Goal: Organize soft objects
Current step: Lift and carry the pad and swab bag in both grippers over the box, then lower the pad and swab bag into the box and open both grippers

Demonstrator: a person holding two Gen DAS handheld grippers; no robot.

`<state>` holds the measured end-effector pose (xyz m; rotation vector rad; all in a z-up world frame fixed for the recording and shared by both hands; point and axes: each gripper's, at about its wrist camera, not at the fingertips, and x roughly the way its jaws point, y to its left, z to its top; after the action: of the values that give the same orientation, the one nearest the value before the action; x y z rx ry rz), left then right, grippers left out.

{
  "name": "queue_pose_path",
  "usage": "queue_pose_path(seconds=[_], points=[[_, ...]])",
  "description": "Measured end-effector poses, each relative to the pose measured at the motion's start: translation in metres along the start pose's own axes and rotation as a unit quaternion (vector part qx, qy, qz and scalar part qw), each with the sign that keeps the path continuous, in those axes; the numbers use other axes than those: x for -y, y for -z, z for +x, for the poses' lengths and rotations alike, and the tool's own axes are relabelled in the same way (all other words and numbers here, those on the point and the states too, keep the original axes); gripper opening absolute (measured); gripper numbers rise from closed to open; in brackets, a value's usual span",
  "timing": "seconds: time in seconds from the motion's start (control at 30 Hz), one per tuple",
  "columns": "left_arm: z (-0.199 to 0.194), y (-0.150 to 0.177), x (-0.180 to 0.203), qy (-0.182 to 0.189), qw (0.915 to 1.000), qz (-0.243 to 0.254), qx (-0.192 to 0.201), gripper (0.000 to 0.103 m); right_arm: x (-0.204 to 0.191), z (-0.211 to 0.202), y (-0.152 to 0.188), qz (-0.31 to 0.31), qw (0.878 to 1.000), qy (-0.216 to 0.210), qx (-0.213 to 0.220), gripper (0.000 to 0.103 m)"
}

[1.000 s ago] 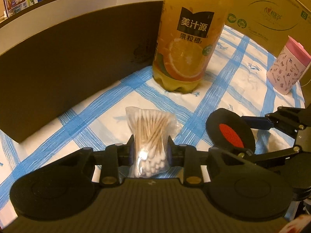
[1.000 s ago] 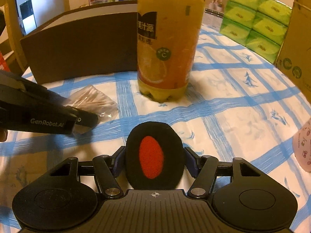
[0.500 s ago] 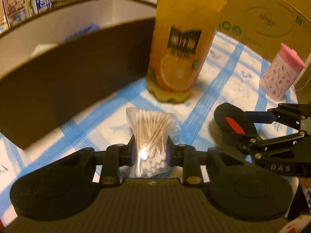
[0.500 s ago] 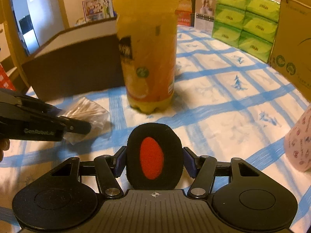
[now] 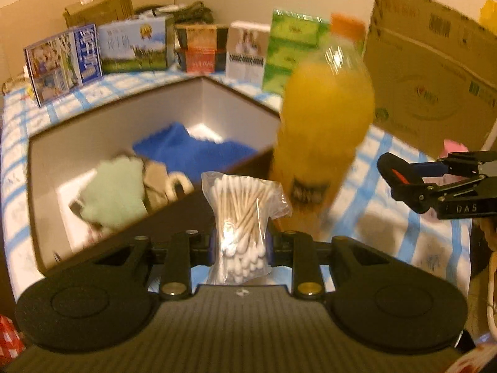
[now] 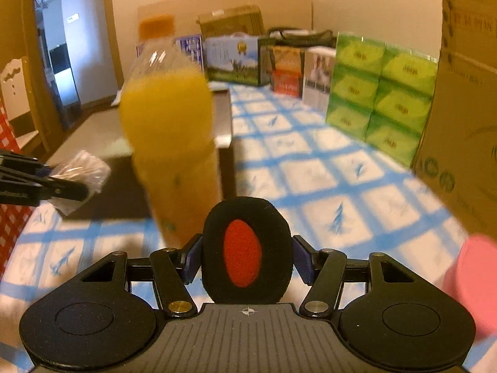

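Both soft items are sitting clamped in the tongs.

The cotton swab bag [image 5: 240,217] is standing upright at lower centre, pinched by the left gripper [image 5: 240,245], in front of the open box [image 5: 46,192] holding cloths at mid-left. The black-and-red ear pad [image 6: 247,253] is being squeezed edgewise by the right gripper [image 6: 247,259], low centre, with the blurred juice bottle [image 6: 169,130] behind it on the checked cloth [image 6: 326,186].

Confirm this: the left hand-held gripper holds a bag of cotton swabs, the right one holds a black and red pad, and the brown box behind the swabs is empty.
Not quite. The left hand-held gripper does hold the cotton swabs, and the right one the black and red pad. But the brown box isn't empty: the left wrist view shows a blue cloth and a pale green soft item inside.
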<state>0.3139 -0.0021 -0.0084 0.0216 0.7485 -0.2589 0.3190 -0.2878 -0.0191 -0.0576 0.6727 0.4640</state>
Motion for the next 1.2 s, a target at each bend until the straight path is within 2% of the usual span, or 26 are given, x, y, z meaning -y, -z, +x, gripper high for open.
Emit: queue_pose_path(seconds=[0.3, 0.6, 0.83, 1.0, 1.2], points=[[0.004, -0.057, -0.027, -0.015, 0.9990, -0.011, 0.041, 0.025, 0.032, 0.017, -0.070, -0.015, 0.998, -0.049, 0.048, 0.060], [0.039, -0.104, -0.049, -0.028, 0.9980, -0.005, 0.057, 0.025, 0.045, 0.080, -0.145, -0.054, 0.988, -0.123, 0.078, 0.060], [0.082, -0.123, -0.070, -0.019, 0.9984, -0.036, 0.040, 0.025, 0.047, 0.141, -0.183, -0.086, 0.975, -0.194, 0.063, 0.060], [0.112, -0.131, -0.084, -0.021, 0.9981, -0.052, 0.025, 0.025, 0.041, 0.180, -0.193, -0.113, 0.968, -0.219, 0.044, 0.060], [0.133, -0.138, -0.094, -0.036, 0.9982, -0.045, 0.018, 0.025, 0.028, 0.221, -0.201, -0.132, 0.961, -0.240, 0.029, 0.060]])
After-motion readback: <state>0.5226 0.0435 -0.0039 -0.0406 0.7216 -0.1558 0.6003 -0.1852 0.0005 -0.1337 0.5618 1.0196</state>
